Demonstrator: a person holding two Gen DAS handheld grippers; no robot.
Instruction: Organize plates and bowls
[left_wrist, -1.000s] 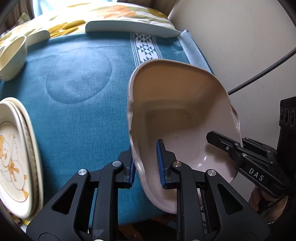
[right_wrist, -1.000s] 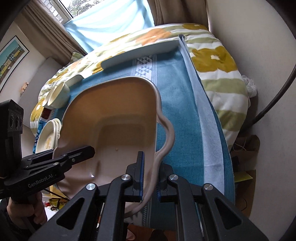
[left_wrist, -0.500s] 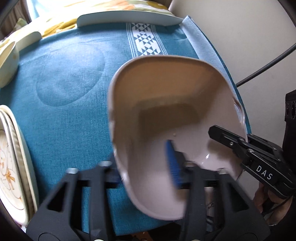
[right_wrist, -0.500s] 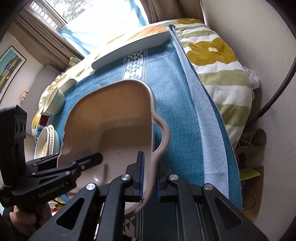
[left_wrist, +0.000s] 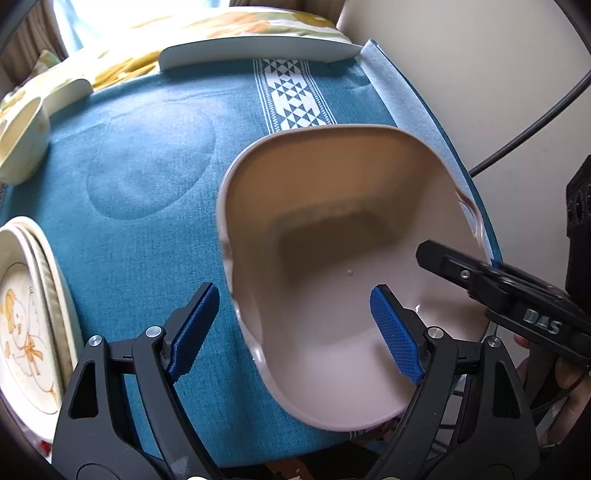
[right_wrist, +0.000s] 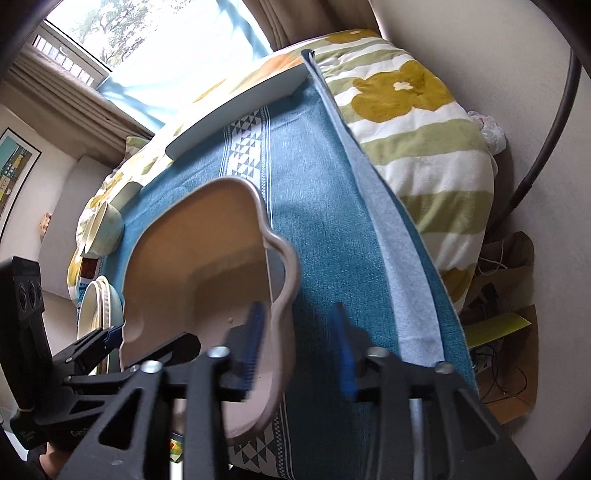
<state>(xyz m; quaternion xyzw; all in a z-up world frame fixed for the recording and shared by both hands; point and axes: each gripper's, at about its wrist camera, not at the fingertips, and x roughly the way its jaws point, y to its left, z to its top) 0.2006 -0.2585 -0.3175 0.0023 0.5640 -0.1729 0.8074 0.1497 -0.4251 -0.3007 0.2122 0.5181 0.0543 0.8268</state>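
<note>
A beige, squarish deep dish (left_wrist: 332, 221) with wavy handles lies on the blue cloth (left_wrist: 147, 221) near its front right corner; its near end reaches past the cloth's edge. My left gripper (left_wrist: 295, 332) straddles the dish's left rim. Its jaws are opening and the blue pads stand well off the rim. My right gripper (right_wrist: 297, 347) straddles the right handle of the dish (right_wrist: 207, 258). Its jaws are also opening, blurred, with a gap on each side of the handle. A right-gripper finger (left_wrist: 461, 273) reaches over the dish's right edge.
A stack of plates (left_wrist: 26, 321) with a duck picture sits at the left edge. A cream bowl (left_wrist: 22, 147) stands far left. A white board (left_wrist: 258, 48) lies along the back. A flowered blanket (right_wrist: 424, 129), a wall and a dark cable (left_wrist: 535, 122) are on the right.
Both grippers were shut on the dish's rims a second ago and have let go, left first, then right. The dish has sunk from a tilt onto the cloth.
</note>
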